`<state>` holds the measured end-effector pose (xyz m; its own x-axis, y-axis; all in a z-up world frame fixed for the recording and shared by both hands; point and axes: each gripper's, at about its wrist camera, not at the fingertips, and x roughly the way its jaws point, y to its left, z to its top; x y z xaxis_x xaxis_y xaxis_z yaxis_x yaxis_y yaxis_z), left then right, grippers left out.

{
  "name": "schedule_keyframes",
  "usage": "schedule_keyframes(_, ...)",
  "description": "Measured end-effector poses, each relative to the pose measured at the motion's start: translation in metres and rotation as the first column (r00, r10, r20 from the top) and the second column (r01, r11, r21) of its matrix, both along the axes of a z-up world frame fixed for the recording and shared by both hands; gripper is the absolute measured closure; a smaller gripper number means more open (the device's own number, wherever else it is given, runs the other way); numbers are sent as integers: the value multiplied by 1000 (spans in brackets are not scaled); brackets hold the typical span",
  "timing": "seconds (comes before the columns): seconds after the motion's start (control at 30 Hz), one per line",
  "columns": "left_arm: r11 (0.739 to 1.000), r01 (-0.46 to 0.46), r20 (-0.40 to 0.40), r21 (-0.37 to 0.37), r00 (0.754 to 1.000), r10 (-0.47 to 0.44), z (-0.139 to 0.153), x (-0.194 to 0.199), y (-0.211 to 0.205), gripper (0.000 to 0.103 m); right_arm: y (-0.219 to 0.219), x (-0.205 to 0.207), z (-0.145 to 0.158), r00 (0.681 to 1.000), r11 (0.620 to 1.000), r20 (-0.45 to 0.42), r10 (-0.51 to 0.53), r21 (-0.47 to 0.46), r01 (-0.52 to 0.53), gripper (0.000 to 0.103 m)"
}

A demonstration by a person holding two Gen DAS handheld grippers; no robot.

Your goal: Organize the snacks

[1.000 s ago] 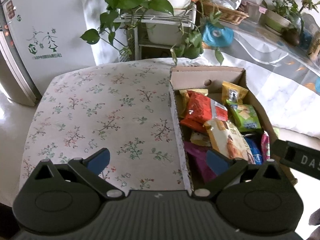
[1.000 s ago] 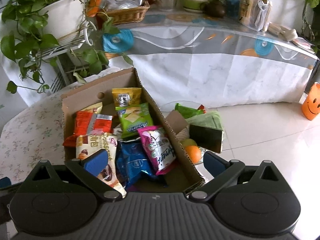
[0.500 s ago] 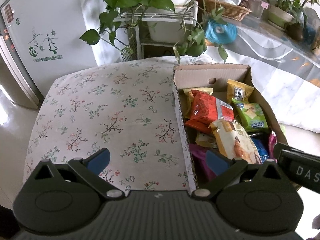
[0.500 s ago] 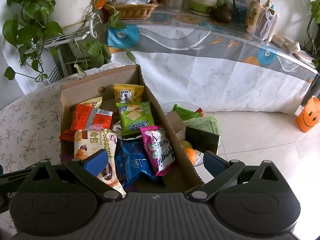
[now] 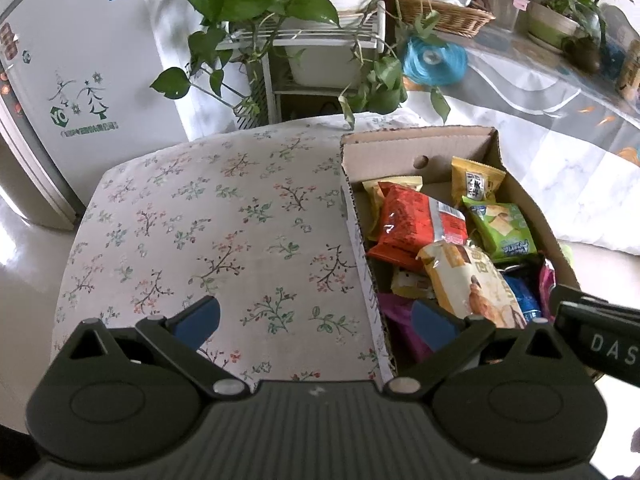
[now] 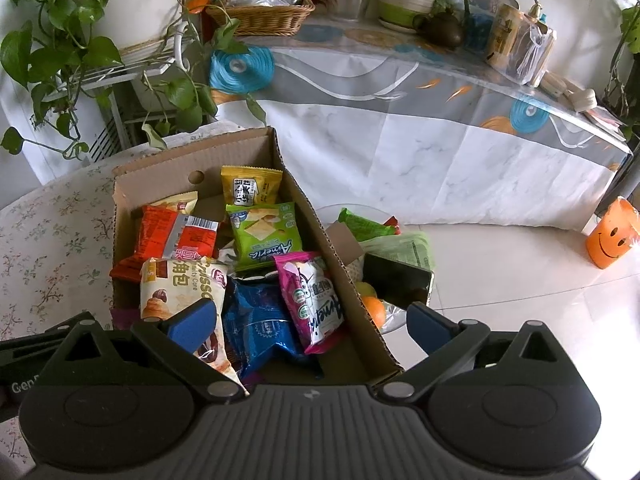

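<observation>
Your snack packets all lie heaped in the cardboard box on the floral-clothed desk, none on the cloth, both your left hand-held gripper and right hand-held gripper spread wide and empty, which fits either packing done or unpacking ahead.

Lying jumbled inside the open cardboard box: red packet, green packet, pink packet, blue packet, croissant packet.
</observation>
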<state>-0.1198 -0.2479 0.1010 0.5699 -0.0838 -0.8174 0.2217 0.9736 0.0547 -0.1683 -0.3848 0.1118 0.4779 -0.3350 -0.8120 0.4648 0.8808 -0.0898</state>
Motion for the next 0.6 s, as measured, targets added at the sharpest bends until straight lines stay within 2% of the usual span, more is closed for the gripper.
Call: schedule_keyframes(0.6, 999, 35, -1, 26, 999, -35, 0, 8, -5, 2, -3, 3, -2, 1000, 1000, -7, 1, 3, -1, 0)
